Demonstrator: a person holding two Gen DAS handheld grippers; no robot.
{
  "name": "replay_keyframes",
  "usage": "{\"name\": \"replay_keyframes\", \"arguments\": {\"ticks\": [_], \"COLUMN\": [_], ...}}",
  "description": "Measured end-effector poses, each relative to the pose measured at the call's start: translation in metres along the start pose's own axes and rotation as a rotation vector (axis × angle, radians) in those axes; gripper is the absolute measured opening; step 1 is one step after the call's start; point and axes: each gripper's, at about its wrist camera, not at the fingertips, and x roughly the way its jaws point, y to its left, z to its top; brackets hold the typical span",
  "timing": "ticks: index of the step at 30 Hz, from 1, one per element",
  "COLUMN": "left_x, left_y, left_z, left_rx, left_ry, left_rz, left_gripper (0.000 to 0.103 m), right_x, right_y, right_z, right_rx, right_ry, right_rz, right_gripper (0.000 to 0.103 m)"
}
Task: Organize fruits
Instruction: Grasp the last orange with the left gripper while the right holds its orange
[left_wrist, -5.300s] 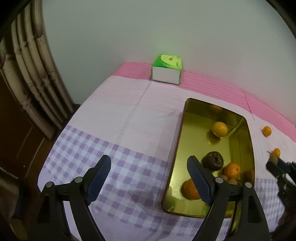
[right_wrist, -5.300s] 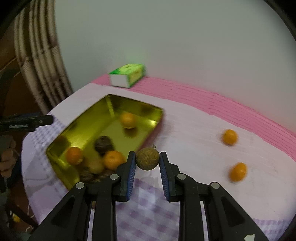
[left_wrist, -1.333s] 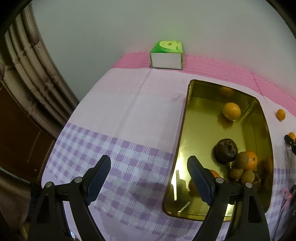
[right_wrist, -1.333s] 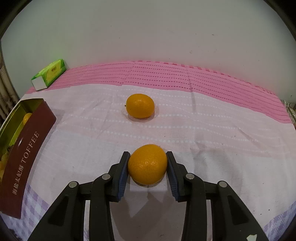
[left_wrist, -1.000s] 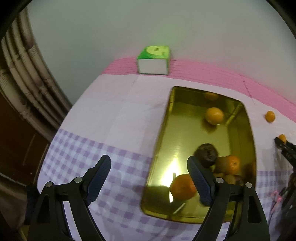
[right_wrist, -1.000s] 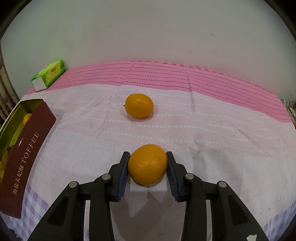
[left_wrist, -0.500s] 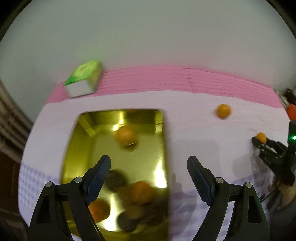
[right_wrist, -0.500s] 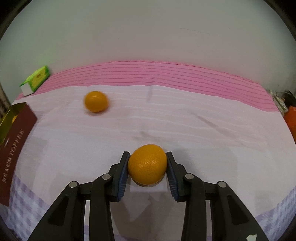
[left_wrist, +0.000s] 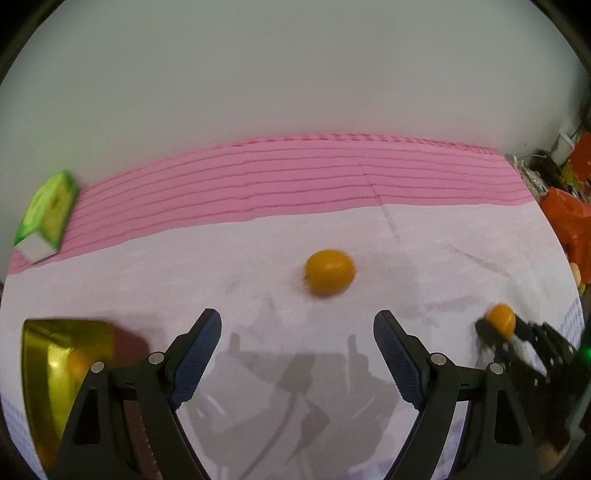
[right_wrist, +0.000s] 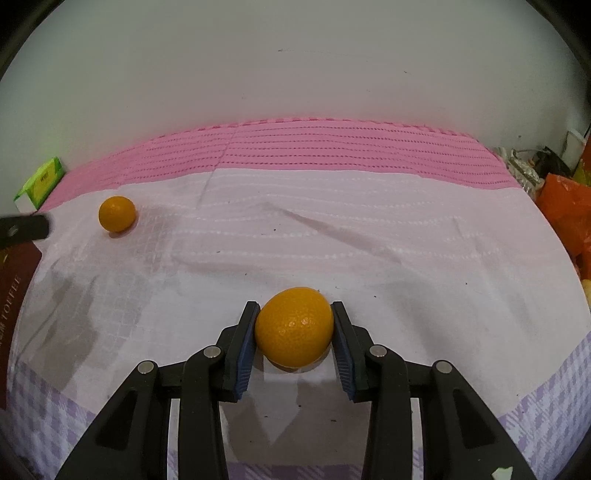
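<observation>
My right gripper (right_wrist: 294, 328) is shut on an orange (right_wrist: 294, 326), held just above the pale pink cloth. That same orange (left_wrist: 500, 318) and right gripper (left_wrist: 496, 326) show at the far right of the left wrist view. My left gripper (left_wrist: 297, 345) stands wide open over the cloth with nothing between its fingers. A loose orange (left_wrist: 330, 271) lies on the cloth just beyond it, and appears at the left as orange (right_wrist: 117, 213) in the right wrist view. The gold tin (left_wrist: 44, 373) with fruit sits at the lower left.
A green tissue box (left_wrist: 46, 218) stands at the back left on the pink striped band. Orange bags and clutter (left_wrist: 569, 214) crowd the table's right edge. A wall closes off the back. The tin's brown side (right_wrist: 13, 291) shows at the left.
My left gripper has swung right, away from over the tin toward the loose orange. My right gripper has kept its grip on the orange and shifted a little to the right.
</observation>
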Motion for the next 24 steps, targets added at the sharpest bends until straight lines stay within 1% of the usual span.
{"name": "replay_keyframes", "arguments": {"ticks": [2,6,8,11,14,15,17,19,20,21,24], "left_x": [0.013,0.037,0.048,0.059,0.067,0.069,0.074,0.077,0.075,0.075,0.073], "left_y": [-0.005,-0.007,-0.006,-0.006,-0.006,-0.006,-0.006,-0.006,-0.007,-0.007,-0.006], "left_z": [0.008,0.018,0.021,0.025,0.028,0.03,0.031,0.03,0.03,0.029,0.025], "left_rx": [-0.008,-0.059,-0.078,-0.084,-0.09,-0.089,-0.087,-0.081,-0.077,-0.074,-0.072], "left_ry": [0.011,0.042,0.055,0.069,0.081,0.084,0.096,0.102,0.098,0.102,0.112], "left_rz": [-0.014,-0.035,-0.04,-0.031,-0.026,-0.023,-0.031,-0.027,-0.034,-0.052,-0.054], "left_gripper": [0.085,0.085,0.084,0.081,0.074,0.069,0.065,0.056,0.052,0.044,0.044], "right_x": [-0.003,-0.005,-0.005,-0.005,-0.005,-0.004,-0.004,-0.004,-0.004,-0.004,-0.004], "right_y": [-0.003,-0.01,-0.012,-0.012,-0.012,-0.012,-0.011,-0.011,-0.01,-0.01,-0.01], "right_z": [-0.003,-0.005,-0.006,-0.005,-0.005,-0.005,-0.005,-0.005,-0.005,-0.005,-0.005], "right_rx": [0.005,0.009,0.013,0.016,0.016,0.017,0.016,0.016,0.016,0.016,0.016], "right_ry": [-0.001,-0.002,-0.003,-0.003,-0.003,-0.003,-0.003,-0.003,-0.003,-0.003,-0.003], "right_rz": [0.006,0.012,0.017,0.021,0.022,0.022,0.022,0.022,0.022,0.022,0.022], "right_gripper": [0.035,0.036,0.036,0.036,0.036,0.036,0.036,0.036,0.036,0.036,0.036]}}
